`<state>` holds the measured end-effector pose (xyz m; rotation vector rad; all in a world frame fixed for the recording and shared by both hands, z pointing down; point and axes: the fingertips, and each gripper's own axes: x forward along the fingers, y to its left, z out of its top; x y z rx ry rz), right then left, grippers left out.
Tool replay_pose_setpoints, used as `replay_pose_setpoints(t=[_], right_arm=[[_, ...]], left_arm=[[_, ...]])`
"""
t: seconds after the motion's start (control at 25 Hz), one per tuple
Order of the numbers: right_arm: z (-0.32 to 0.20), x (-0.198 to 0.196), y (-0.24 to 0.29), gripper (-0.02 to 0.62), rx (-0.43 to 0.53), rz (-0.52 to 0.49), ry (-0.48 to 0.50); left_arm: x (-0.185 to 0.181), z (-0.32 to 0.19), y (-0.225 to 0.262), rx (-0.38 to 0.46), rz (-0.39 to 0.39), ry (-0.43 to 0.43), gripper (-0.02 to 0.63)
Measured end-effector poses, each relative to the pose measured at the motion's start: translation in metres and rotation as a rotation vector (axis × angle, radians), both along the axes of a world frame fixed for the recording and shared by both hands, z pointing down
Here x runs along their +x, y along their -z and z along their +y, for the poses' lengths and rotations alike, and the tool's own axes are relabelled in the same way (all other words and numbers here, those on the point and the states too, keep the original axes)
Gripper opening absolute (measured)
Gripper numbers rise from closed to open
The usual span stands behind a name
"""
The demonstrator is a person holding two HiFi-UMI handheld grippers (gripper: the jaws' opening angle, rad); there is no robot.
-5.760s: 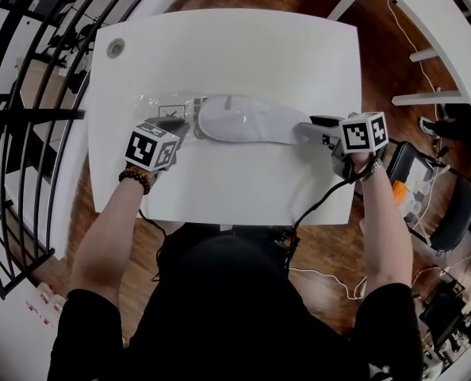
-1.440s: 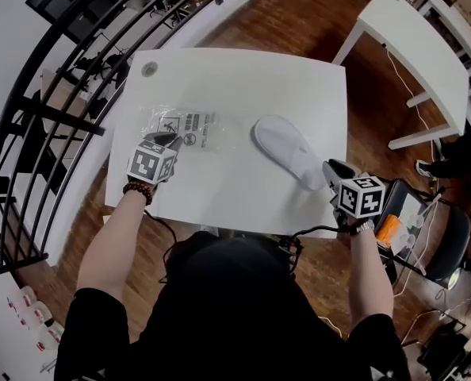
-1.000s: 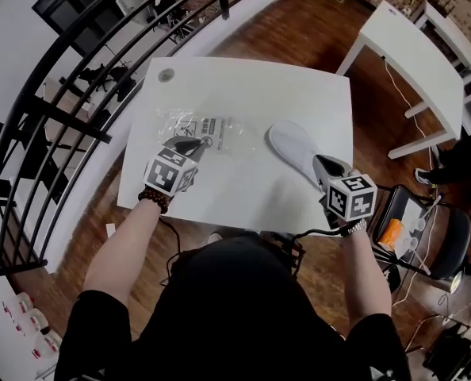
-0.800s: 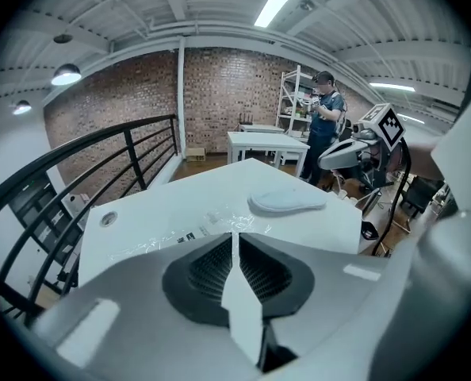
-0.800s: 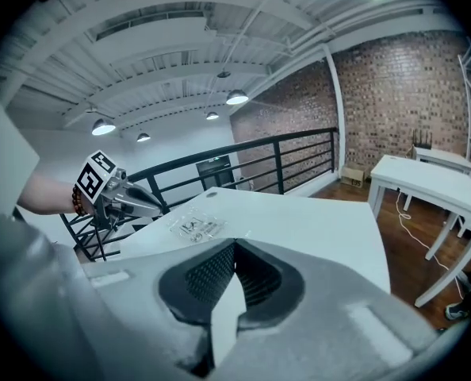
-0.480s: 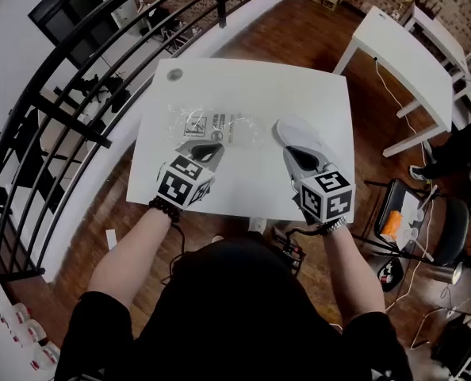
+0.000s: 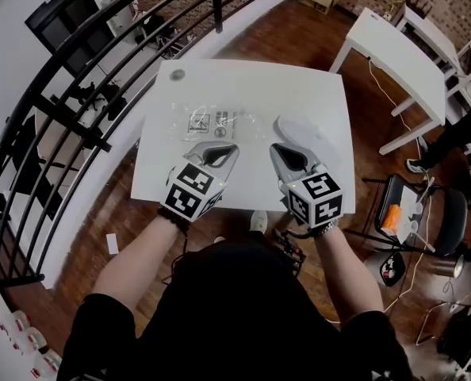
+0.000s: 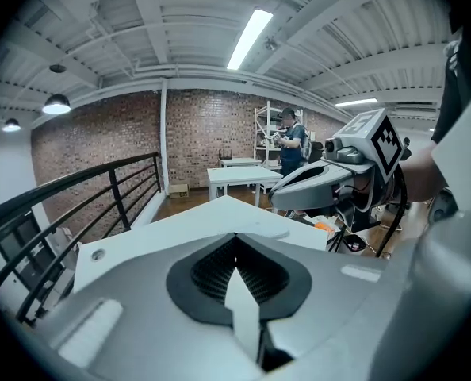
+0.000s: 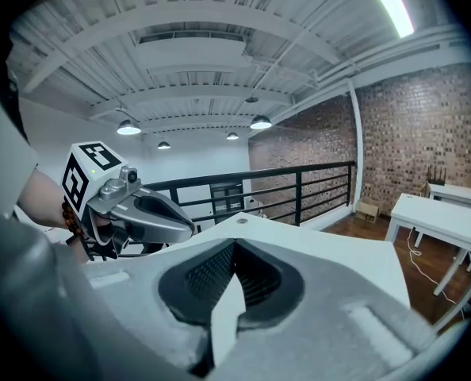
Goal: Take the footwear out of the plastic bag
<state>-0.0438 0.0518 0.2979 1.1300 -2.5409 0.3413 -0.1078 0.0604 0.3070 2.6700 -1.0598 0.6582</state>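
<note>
Hiding part of slipper (image 7: pixel 308 136): right tongs (image 7: pixel 274 147).

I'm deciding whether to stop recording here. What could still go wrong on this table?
The white fabric slipper lies near the white table's right edge, close by the shut, empty right gripper; a careless swing might knock it off. The clear plastic bag lies loose and flat near the left gripper, so it could slide away if brushed.
</note>
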Motion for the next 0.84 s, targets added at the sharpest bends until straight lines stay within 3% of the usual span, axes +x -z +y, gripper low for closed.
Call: replay_pose_setpoints(t=[0.28,0.72,0.84], right_arm=[[0.018,-0.011,0.016,-0.008,0.045,0.005,0.006],[0.035,-0.02,0.02,-0.008,0.065,0.014,0.017],[0.037,-0.022,0.023,-0.008,0.069,0.016,0.02]], left_arm=[[0.011,0.016,0.022,0.07,0.021,-0.027,0.017],[0.017,0.032,0.035,0.104,0.053,-0.04,0.017],[0.012,0.034,0.029,0.094,0.029,-0.039,0.017]])
